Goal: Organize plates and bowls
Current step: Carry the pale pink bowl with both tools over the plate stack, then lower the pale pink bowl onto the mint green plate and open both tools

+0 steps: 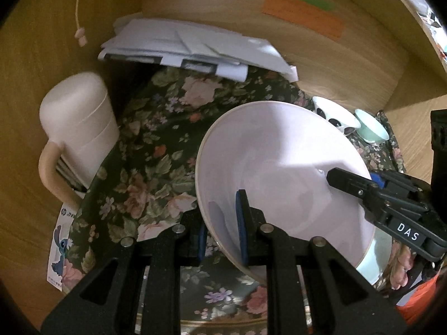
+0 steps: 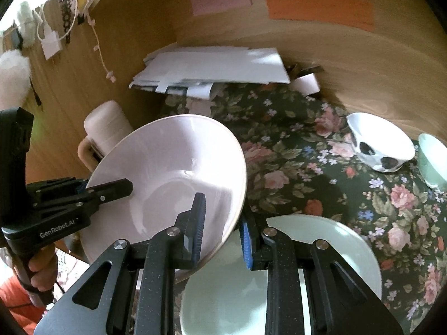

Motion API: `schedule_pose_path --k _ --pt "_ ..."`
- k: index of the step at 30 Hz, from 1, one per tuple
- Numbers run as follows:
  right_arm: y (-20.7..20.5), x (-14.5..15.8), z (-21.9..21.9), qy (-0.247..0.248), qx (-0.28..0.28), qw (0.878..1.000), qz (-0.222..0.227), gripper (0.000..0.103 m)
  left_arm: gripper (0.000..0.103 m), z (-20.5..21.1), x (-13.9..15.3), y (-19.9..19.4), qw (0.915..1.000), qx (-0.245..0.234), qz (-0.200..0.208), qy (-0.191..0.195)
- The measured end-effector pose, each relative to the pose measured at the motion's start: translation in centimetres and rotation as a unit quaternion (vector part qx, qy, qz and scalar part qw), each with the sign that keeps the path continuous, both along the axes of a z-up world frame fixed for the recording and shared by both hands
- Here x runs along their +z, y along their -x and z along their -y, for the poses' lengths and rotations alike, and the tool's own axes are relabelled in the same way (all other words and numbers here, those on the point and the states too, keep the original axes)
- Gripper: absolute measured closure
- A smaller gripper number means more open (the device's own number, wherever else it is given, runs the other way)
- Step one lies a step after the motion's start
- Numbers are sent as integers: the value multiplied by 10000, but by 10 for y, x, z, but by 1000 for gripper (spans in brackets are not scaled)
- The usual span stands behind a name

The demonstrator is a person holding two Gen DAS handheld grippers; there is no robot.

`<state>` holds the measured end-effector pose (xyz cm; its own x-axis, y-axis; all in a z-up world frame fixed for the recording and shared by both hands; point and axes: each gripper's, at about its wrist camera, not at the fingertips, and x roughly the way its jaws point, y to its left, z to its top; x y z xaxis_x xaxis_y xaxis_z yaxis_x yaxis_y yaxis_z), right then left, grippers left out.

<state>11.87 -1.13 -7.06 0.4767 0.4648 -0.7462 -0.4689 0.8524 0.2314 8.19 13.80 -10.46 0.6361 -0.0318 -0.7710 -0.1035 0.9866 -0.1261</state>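
Left wrist view: my left gripper (image 1: 223, 229) is clamped on the near-left rim of the pale pink plate (image 1: 279, 162), 1 finger inside the rim and 1 outside. The right gripper (image 1: 352, 184) reaches in from the right, its tip over the opposite rim. The plate hangs tilted above the floral cloth (image 1: 156, 145) on the counter. I judge it glazed ceramic: stiff, slick, fairly heavy for a rim pinch, and it would chip or break if dropped. 2 opposite rim holds suit it. This view alone shows the pink mug (image 1: 78, 128) close on the left and a printed card (image 1: 60, 251) below it.

Right wrist view: the right gripper (image 2: 223, 229) pinches the plate's (image 2: 173, 162) right rim between blue pads, fingers narrow on the edge. The left gripper (image 2: 109, 192) holds the far side, a hand (image 2: 42, 270) gripping its handle. Only here do I see the mint-green plate (image 2: 321, 240) lying flat directly beneath, plus the full spotted bowl (image 2: 382, 145) and small green bowl (image 2: 433, 162) well apart at right. The paper stack (image 2: 212, 69) sits at the back.
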Motion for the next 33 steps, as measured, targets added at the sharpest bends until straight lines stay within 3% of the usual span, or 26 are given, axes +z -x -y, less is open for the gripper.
schedule_pose_path --k 19,30,33 --pt "-8 -41 -37 592 202 9965 -556 82 85 -32 -47 -12 9982 50 -547 251" --pt "-9 -41 -40 784 309 9952 -504 79 84 -28 -42 -9 9994 40 -338 -21" --pt "-9 -36 -35 727 278 9960 -428 78 72 -28 -34 -5 9997 116 -189 -108"
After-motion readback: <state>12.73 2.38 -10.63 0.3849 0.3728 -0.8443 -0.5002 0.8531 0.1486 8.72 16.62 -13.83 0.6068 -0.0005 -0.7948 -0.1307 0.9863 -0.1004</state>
